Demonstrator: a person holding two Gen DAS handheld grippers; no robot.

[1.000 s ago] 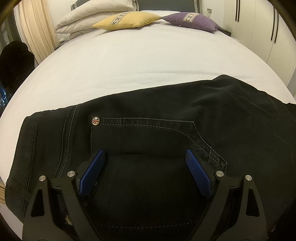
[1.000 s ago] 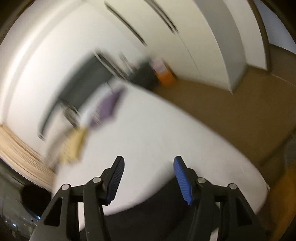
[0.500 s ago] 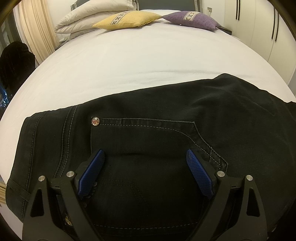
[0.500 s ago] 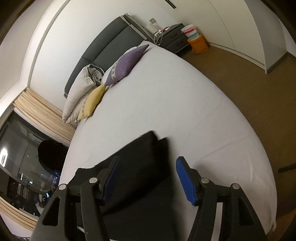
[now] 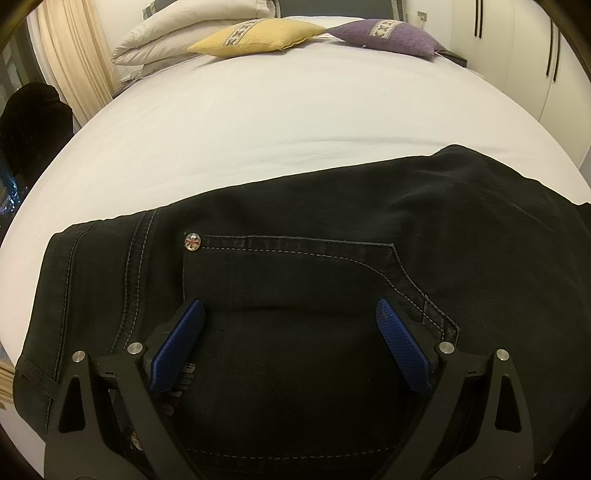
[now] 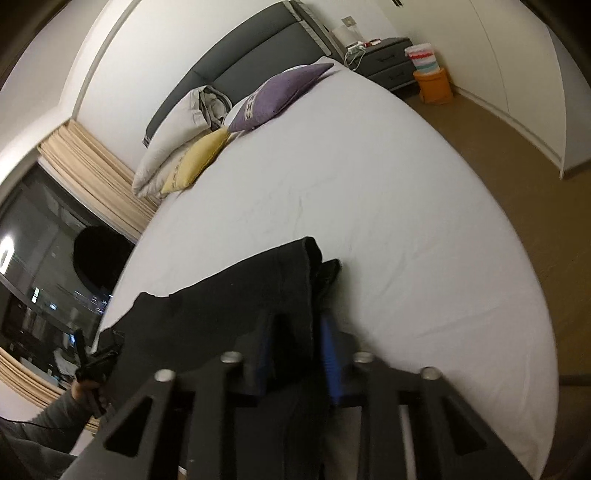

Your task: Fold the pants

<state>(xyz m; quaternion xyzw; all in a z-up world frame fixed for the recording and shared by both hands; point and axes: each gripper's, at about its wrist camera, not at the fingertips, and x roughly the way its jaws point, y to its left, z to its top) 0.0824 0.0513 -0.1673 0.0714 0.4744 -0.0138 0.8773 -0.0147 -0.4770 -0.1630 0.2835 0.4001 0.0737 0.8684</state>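
While left gripper (image 5: 290,334) gapes, right gripper (image 6: 295,354) jaws closing on pants (image 6: 291,295)

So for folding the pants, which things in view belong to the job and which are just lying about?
Part of the job:
- black pants, spread on the bed
- left gripper, open over the back pocket
- right gripper, fingers closing on a fold of the pants

Just lying about:
- yellow cushion
- purple cushion
- white pillows
- nightstand
- orange box
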